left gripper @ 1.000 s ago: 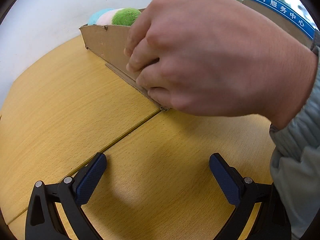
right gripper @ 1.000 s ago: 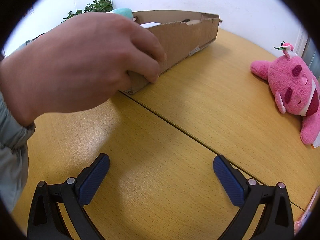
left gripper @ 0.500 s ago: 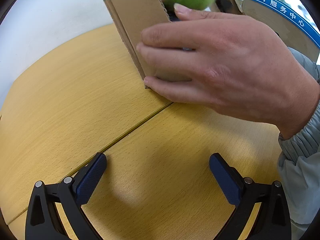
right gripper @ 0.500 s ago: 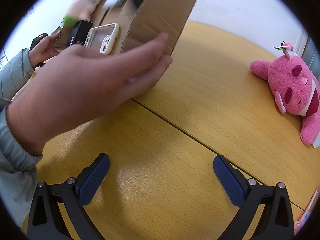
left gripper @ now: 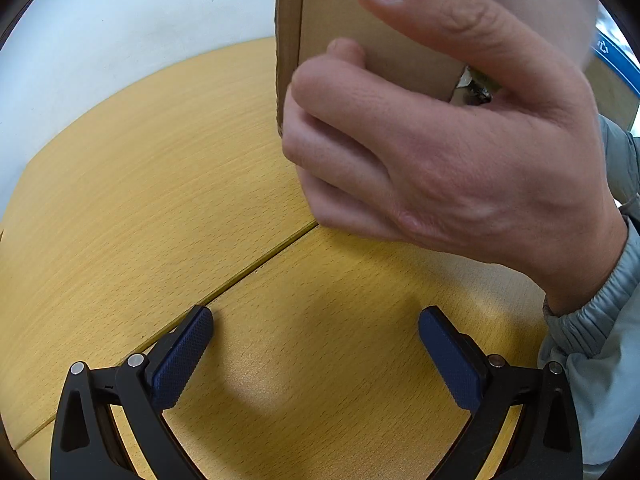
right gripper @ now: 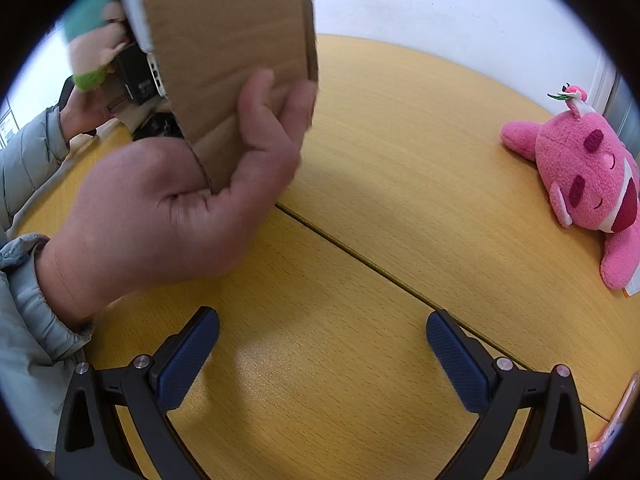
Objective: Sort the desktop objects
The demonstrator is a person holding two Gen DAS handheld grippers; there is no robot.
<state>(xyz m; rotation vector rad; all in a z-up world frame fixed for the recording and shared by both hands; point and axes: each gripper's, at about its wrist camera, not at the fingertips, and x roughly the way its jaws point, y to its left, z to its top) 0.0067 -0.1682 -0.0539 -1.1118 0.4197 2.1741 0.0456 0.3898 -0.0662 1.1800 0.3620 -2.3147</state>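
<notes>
The wooden counter (right gripper: 360, 240) has a seam across it. Behind it stands a white wall (right gripper: 440, 0).

Both cameras sit low over the wooden table (left gripper: 120, 208), each looking forward between its own spread blue-padded fingers. The left one faces a white wall, close behind a bare hand (left gripper: 440, 152) gripping a cardboard box (left gripper: 360, 20). The right one sees that same hand (right gripper: 168, 208) and box (right gripper: 232, 40) from the other side, with a pink plush toy (right gripper: 588, 168) far right
</notes>
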